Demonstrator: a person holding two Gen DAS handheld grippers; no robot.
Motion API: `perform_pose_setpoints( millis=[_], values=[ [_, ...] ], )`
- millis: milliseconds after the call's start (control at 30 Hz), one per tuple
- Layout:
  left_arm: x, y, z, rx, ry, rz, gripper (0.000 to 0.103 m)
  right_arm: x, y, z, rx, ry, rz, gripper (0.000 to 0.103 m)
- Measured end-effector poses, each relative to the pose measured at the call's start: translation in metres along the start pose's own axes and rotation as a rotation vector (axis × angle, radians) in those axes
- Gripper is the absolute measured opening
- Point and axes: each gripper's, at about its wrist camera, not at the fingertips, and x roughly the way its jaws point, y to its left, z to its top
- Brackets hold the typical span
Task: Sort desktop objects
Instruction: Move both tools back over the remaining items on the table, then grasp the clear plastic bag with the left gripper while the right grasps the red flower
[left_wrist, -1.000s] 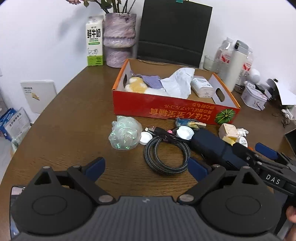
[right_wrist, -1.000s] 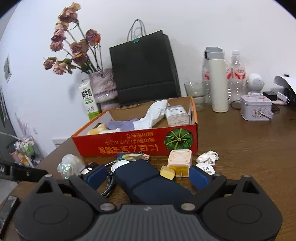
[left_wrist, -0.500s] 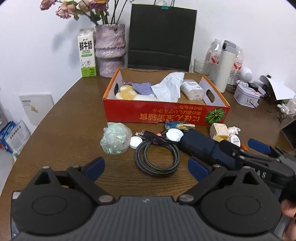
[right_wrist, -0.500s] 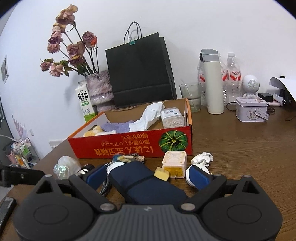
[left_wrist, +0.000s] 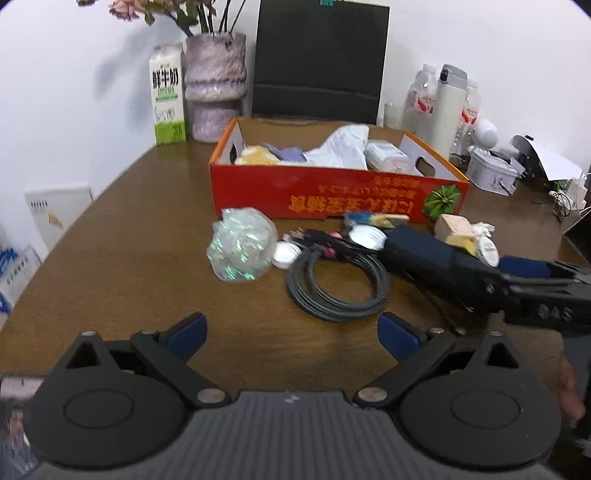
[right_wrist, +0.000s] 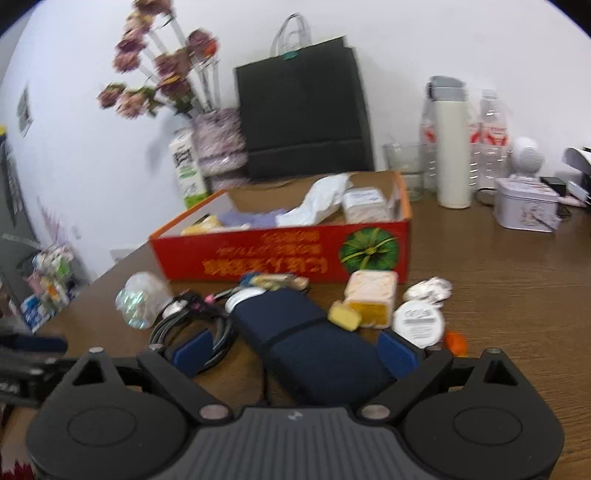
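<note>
Lying between wide right gripper (right_wrist: 295, 349) jaws: navy pouch (right_wrist: 310, 339).

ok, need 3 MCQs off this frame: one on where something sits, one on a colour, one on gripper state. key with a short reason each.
1. Where does the coiled black cable lie?
A. inside the red box
B. on the table in front of the red box
C. behind the vase

2. What colour is the long case between the right gripper's fingers?
A. dark blue
B. yellow
C. white

3. How does the left gripper stand?
A. shut on the cable
B. shut on the shiny wrapper ball
C. open, holding nothing

Key:
1 B: the cable rests on the wooden table, nearer the camera than the red box.
2 A: the right wrist view shows a navy case running back between the fingers of the right gripper.
3 C: the blue pads stand wide apart with only bare tabletop between them.
</note>
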Motion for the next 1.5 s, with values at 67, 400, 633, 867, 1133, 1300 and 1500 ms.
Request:
perform_pose_setpoints(
  millis=[67, 400, 633, 867, 1133, 1300, 1500],
  values=[
    [0.010, 0.008, 0.002, -0.024, -0.001, 0.023, 0.101, 0.002, 0.006, -0.002, -0.014, 0.001, 0.017, 0.094],
    [0.064, 0.039, 0.052, -0.118, -0.037, 0.074, 0.092, 0.039, 0.030, 0.031, -0.197, 0.045, -0.031, 0.072],
    [0.087, 0.053, 0.045, -0.192, -0.005, 0.008, 0.047, 0.052, -0.003, 0.032, -0.049, 0.035, -0.134, 0.055],
    [0.047, 0.054, 0.048, -0.212, -0.081, 0.009, 0.044, 0.053, -0.038, 0.024, 0.173, 0.059, -0.104, 0.040],
    [-0.015, 0.054, 0.052, -0.209, -0.145, -0.051, 0.044, 0.053, -0.067, 0.019, 0.354, 0.060, -0.021, 0.012],
    [-0.048, 0.054, 0.043, -0.195, -0.160, -0.070, 0.045, 0.038, -0.043, 0.026, 0.228, 0.019, -0.102, 0.000],
    [-0.072, 0.056, 0.010, -0.161, -0.123, -0.074, 0.045, -0.022, -0.001, 0.017, 0.077, -0.079, -0.068, 0.000]
  ],
)
